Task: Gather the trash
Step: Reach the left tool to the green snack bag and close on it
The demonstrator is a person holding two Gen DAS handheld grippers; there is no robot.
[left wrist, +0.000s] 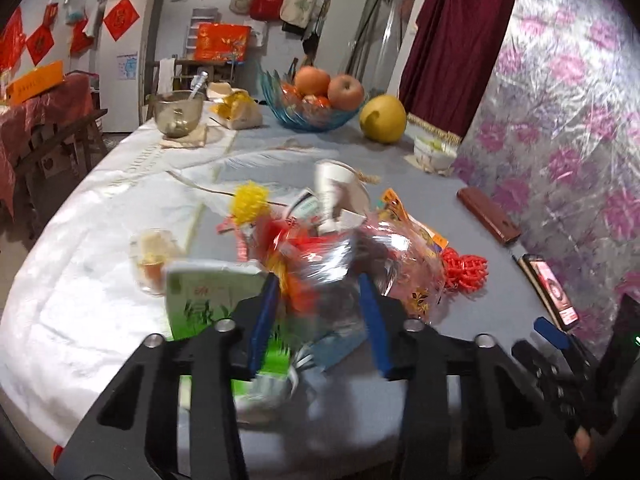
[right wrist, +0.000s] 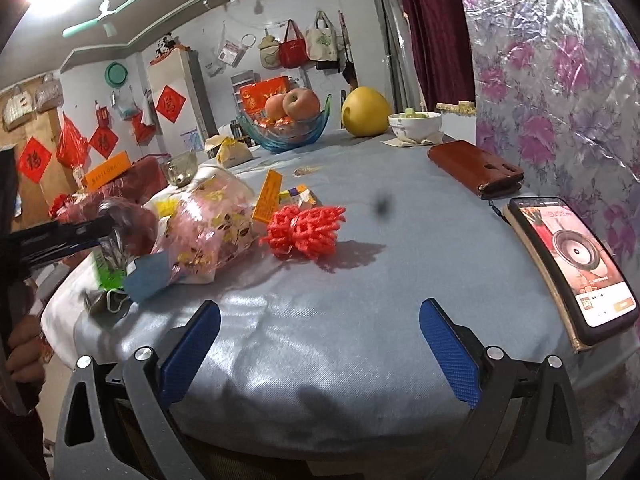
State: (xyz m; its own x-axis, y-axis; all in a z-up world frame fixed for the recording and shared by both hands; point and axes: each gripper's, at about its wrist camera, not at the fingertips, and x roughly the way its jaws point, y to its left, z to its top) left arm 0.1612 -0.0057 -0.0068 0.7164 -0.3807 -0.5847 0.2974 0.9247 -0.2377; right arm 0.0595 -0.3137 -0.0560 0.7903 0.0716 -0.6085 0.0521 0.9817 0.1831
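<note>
Table (right wrist: 320,340): grey cloth, bare at centre frame.
Clutter: red netting (right wrist: 304,230) mid-frame; phone (right wrist: 576,264) right.
Left gripper (left wrist: 320,312): fingers astride crinkly trash bag (left wrist: 384,248); grip unclear.
Right gripper (right wrist: 320,344): spread wide, holding nothing.

Clear plastic trash bag (left wrist: 384,256) stuffed with wrappers, slumped on table; red foam net (right wrist: 304,230) — just beside

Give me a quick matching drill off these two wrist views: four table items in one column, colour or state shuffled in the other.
Items:
1. pomelo
2. foam net
3. phone
4. wallet

Descriptions:
A. brown, closed, lying flat
B. yellow, beside the blue glass fruit bowl
C. red, bunched on the cloth
D. screen lit, face up

Pairs: 1-B, 2-C, 3-D, 4-A
</note>
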